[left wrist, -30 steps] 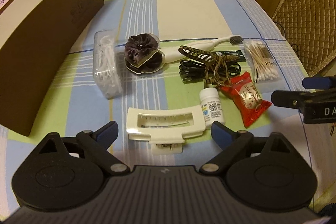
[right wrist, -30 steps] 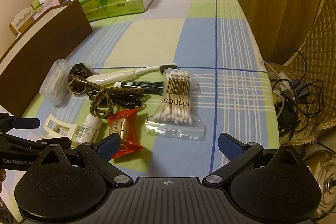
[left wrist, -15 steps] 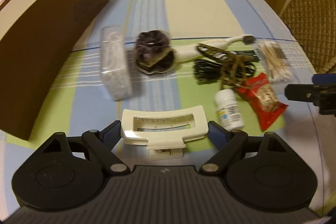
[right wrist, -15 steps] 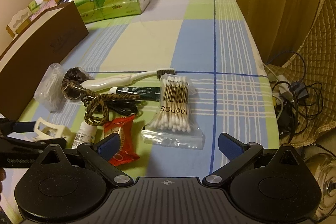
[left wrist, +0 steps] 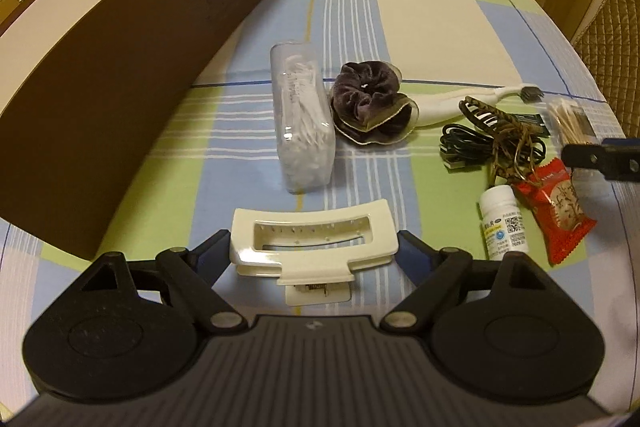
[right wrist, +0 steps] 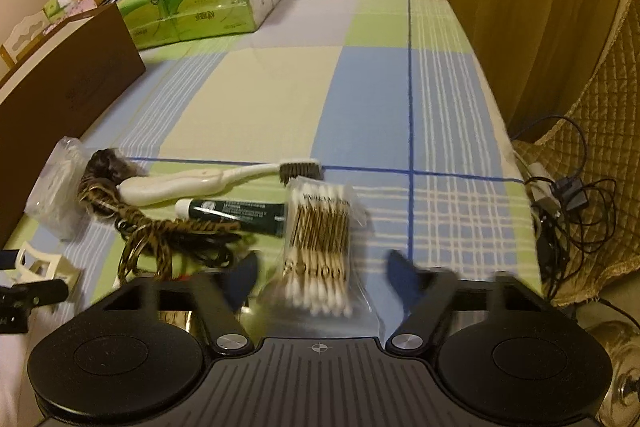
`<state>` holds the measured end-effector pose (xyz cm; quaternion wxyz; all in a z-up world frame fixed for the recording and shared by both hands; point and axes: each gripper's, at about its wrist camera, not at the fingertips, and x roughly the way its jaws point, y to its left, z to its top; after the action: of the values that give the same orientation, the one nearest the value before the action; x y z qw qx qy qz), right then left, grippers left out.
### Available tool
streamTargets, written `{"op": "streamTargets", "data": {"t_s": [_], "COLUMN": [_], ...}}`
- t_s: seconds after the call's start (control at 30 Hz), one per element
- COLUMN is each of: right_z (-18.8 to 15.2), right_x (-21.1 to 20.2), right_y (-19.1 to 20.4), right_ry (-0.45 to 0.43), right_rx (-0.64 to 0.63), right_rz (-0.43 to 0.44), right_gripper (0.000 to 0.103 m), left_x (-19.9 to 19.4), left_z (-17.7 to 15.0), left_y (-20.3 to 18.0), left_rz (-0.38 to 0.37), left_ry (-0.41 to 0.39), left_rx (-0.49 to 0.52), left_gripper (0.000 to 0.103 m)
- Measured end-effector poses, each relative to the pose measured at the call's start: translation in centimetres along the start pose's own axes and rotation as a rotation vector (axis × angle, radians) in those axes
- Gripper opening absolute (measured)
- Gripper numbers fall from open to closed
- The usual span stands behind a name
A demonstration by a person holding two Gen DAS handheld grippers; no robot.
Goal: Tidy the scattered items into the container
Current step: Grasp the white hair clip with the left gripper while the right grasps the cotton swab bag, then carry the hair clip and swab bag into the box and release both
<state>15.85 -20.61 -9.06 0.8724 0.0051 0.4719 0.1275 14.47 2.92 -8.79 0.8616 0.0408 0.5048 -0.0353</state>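
Worktop scene, 2 wrist views. In the left wrist view we see the left tool (left wrist: 314, 247) with its fingers spread on either side of the cream hair claw clip (left wrist: 312, 241), which lies flat on the checked tablecloth (left wrist: 432, 23); whether the pads already touch the clip's ends we cannot tell. The brown container (left wrist: 120, 83) stands upright just to the left, its opening facing up.

In the right wrist view, the right tool (right wrist: 320, 277) is also spread, straddling the clear bag of cotton swabs (right wrist: 320, 239); this view is blurred. Still scattered beyond are the plastic pack of floss picks (left wrist: 302, 123), the dark velvet scrunchie (left wrist: 370, 103), the toothbrush (right wrist: 216, 179), the dark green tube (right wrist: 236, 213), the coiled black cable (left wrist: 472, 147), the small white bottle (left wrist: 502, 223) and the red snack packet (left wrist: 560, 205).

We judge the step in hand to be the 1st pick-ups. Next, each tool must press together on its item, lift clear, and carry it over the container's rim.
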Motion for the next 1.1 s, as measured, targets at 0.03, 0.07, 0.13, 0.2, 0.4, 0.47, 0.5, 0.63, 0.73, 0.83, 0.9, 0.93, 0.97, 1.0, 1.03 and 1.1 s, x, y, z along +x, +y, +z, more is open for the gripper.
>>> {"op": "streamTargets", "data": {"t_s": [0.03, 0.07, 0.13, 0.2, 0.4, 0.47, 0.5, 0.63, 0.73, 0.83, 0.9, 0.93, 0.97, 1.0, 1.03, 1.1], "right_z": [0.1, 0.2, 0.3, 0.2, -0.6, -1.0, -1.2, -1.9, -2.3, -2.8, -3.1, -3.3, -3.4, -3.5, -3.5, -3.5], "right_x": [0.2, 0.3, 0.5, 0.5, 0.0, -0.3, -0.5, -1.3, -1.8, -2.5, -3.3, -3.7, -4.2, -4.7, -5.3, -6.5], "right_y": [0.0, 0.1, 0.2, 0.6, 0.7, 0.6, 0.6, 0.4, 0.2, 0.0, 0.0, 0.1, 0.2, 0.4, 0.5, 1.2], "right_ry": [-0.003, -0.008, -0.010, -0.013, -0.009, -0.004, 0.000, 0.018, 0.039, 0.055, 0.050, 0.044, 0.038, 0.030, 0.020, -0.002], "right_rx": [0.002, -0.004, -0.025, -0.073, -0.123, -0.124, -0.125, -0.112, -0.095, -0.071, -0.061, -0.061, -0.060, -0.059, -0.059, -0.068], "right_rz": [-0.002, -0.007, -0.022, -0.046, -0.065, -0.062, -0.060, -0.049, -0.044, -0.035, -0.027, -0.023, -0.018, -0.010, 0.000, 0.031], "right_gripper": [0.066, 0.066, 0.063, 0.051, 0.035, 0.034, 0.034, 0.034, 0.034, 0.032, 0.032, 0.032, 0.032, 0.032, 0.032, 0.032], "left_x": [0.1, 0.2, 0.4, 0.7, 1.2, 1.2, 1.1, 0.7, 0.0, -1.0, -1.7, -2.2, -2.7, -3.2, -3.8, -5.0], "left_z": [0.0, 0.1, 0.1, 0.2, 0.3, 0.1, 0.1, -0.4, -0.6, -0.7, -0.8, -0.9, -0.9, -1.0, -1.1, -1.3], "left_y": [0.0, -0.1, 0.0, 0.0, -0.1, -0.1, -0.1, -0.3, -0.6, -0.9, -1.0, -1.1, -1.1, -1.1, -1.1, -1.2], "left_rz": [0.003, 0.004, 0.002, 0.000, -0.001, -0.004, -0.007, -0.014, -0.018, -0.016, -0.017, -0.019, -0.022, -0.024, -0.025, -0.030], "left_ry": [0.000, 0.001, 0.005, 0.007, 0.003, -0.001, -0.001, 0.003, 0.000, -0.006, -0.016, -0.024, -0.030, -0.037, -0.044, -0.064], "left_rx": [0.002, 0.005, 0.008, 0.006, 0.018, 0.024, 0.028, 0.045, 0.056, 0.065, 0.066, 0.064, 0.063, 0.062, 0.062, 0.062], "left_gripper": [0.085, 0.085, 0.085, 0.085, 0.085, 0.085, 0.085, 0.085, 0.085, 0.085, 0.085, 0.085, 0.085, 0.085, 0.085, 0.085]}}
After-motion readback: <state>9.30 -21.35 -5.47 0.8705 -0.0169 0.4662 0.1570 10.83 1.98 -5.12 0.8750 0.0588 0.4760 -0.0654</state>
